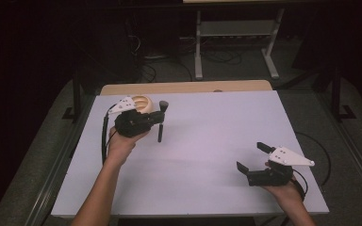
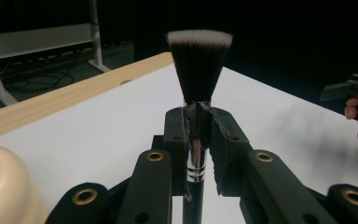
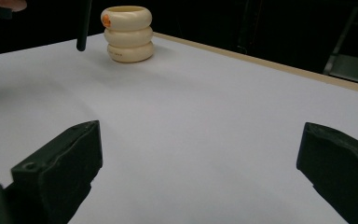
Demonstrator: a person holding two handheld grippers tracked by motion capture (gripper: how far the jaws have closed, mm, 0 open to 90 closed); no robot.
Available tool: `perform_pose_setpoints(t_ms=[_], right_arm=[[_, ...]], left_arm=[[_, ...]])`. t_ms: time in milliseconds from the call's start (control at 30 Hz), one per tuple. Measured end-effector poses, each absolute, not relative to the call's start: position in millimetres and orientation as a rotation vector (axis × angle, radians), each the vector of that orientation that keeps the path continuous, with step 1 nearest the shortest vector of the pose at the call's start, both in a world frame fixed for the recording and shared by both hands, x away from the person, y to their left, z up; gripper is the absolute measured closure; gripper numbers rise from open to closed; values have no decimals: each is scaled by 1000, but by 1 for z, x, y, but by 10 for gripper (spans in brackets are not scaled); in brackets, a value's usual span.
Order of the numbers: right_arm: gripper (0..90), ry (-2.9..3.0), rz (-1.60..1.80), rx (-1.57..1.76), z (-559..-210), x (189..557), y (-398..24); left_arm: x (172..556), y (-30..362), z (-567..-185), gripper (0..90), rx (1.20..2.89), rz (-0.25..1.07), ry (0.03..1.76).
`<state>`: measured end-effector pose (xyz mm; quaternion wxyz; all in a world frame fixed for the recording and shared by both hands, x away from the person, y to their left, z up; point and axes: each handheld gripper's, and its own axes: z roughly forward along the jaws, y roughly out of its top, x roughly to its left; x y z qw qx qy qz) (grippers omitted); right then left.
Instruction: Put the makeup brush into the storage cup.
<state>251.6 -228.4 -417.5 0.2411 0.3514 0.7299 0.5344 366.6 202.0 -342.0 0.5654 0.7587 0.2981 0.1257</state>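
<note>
- Brush point(image 2: 199, 60) clamped upright in the left gripper point(image 2: 198, 135): both pads press on its shiny neck just below the dark, pale-tipped bristles, which point up in the left gripper view.
- Seen from the high view, the left gripper point(image 1: 156, 117) is held over the far left part of the table point(image 1: 207, 141), and the brush point(image 1: 161, 120) stands nearly vertical in it, bristle head on top and the black handle hanging down toward the white surface. Whether the handle's lower end touches the table I cannot tell.
- Just behind and to the left of that gripper stands a cream ribbed pot point(image 1: 141, 103), open at the top; in the right gripper view the pot point(image 3: 126, 33) looks like three stacked rings with a small orange mark on its upper ring, and the brush handle point(image 3: 83, 24) hangs just beside it.
- The right gripper point(image 1: 252, 157) sits low near the table's near right corner, well apart from the brush and the pot. Its jaws stand wide apart with nothing between them, only bare table beyond.
- A light wooden strip point(image 1: 184, 87) runs along the table's far edge.
</note>
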Motion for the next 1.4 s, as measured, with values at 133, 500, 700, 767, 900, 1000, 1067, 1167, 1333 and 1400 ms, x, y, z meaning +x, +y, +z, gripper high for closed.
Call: perform_pose_setpoints(t_ms=[133, 500, 700, 767, 900, 1000, 1067, 1167, 1333, 1400], right_arm=[[0, 1996, 1461, 964, -418, 251, -228], [0, 2002, 1463, 977, -418, 251, -228], [0, 2000, 1465, 977, -418, 252, -228], [0, 2002, 1462, 963, -418, 252, -228], [0, 2005, 1462, 965, -418, 251, -227], [0, 2000, 1464, 959, -418, 251, -227], [0, 1999, 1464, 959, -418, 252, -227], [0, 2007, 1461, 966, -418, 251, -227], [0, 2005, 1463, 960, -417, 250, -226], [0, 2005, 1465, 965, -417, 250, -226]], left_arm=[[366, 206, -340, 774, 1772, 310, 707], [369, 224, -337, 774, 1740, 360, 760], [371, 233, -338, 774, 1733, 380, 780], [373, 239, -339, 774, 1727, 397, 802], [374, 246, -340, 774, 1713, 412, 818], [375, 250, -340, 774, 1709, 423, 825], [375, 253, -340, 774, 1703, 425, 834], [376, 257, -341, 774, 1705, 445, 841], [377, 265, -341, 774, 1682, 464, 864], [377, 267, -342, 774, 1677, 471, 872]])
